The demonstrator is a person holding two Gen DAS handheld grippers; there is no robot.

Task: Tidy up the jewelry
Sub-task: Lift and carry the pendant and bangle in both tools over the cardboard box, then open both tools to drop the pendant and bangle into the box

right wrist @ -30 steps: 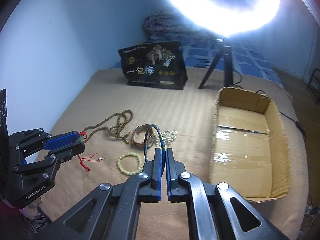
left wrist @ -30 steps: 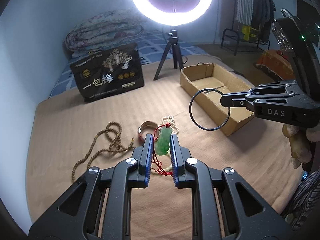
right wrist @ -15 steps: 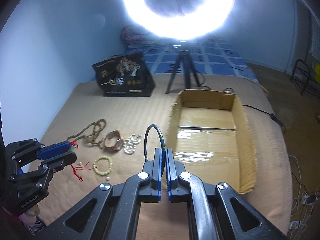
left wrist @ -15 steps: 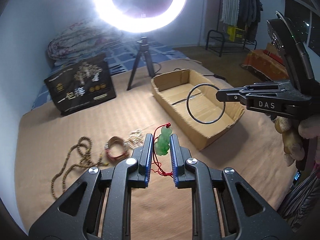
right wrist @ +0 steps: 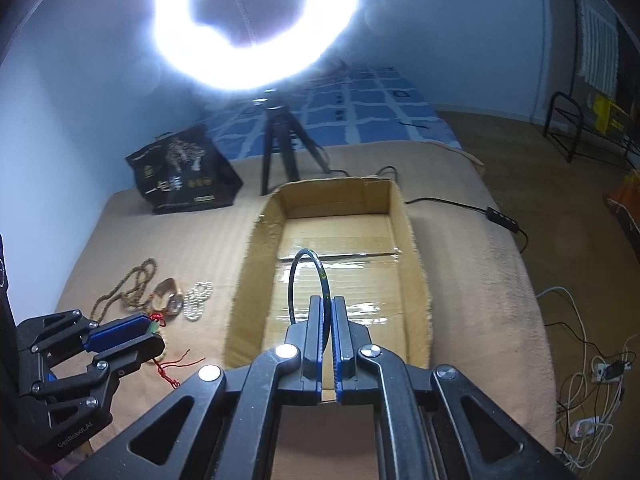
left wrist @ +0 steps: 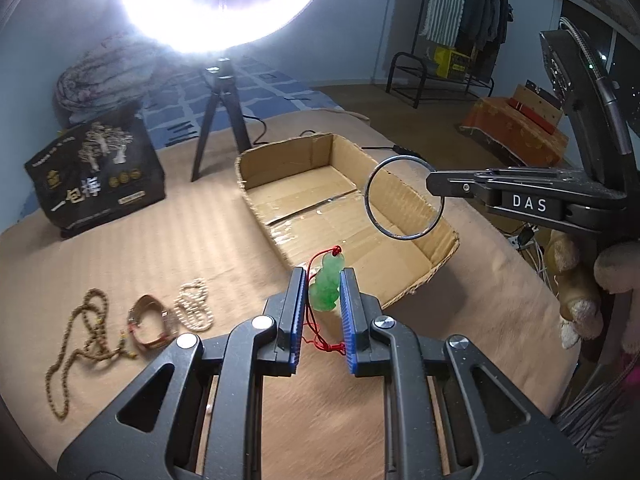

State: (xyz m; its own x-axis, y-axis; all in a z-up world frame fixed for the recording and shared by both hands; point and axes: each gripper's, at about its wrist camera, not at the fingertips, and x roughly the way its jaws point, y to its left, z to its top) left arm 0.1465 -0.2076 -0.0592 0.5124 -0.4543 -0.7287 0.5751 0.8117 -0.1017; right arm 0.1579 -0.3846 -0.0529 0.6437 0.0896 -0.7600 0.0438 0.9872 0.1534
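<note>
My left gripper (left wrist: 323, 274) is shut on a green jade pendant (left wrist: 327, 287) with a red cord (left wrist: 320, 336) hanging below it, held above the tan bed beside the near left corner of an open cardboard box (left wrist: 256, 216). My right gripper (right wrist: 328, 304) is shut on a thin dark bangle (right wrist: 308, 276), held upright above the inside of the box (right wrist: 412, 240). The bangle also shows in the left wrist view (left wrist: 404, 196), over the box's right side. The left gripper shows in the right wrist view (right wrist: 150, 330), left of the box.
On the bed left of the box lie a brown bead necklace (left wrist: 80, 340), a brown bracelet (left wrist: 148, 322) and a white bead strand (left wrist: 194, 308). A black printed bag (left wrist: 96, 176) and a ring light on a tripod (left wrist: 220, 108) stand behind. Cables (right wrist: 592, 360) lie to the right.
Both grippers have moved right toward the box with their loads. The bangle now hangs over the box's inside and the pendant sits at its near corner. The loose jewelry has fallen behind to the left.
</note>
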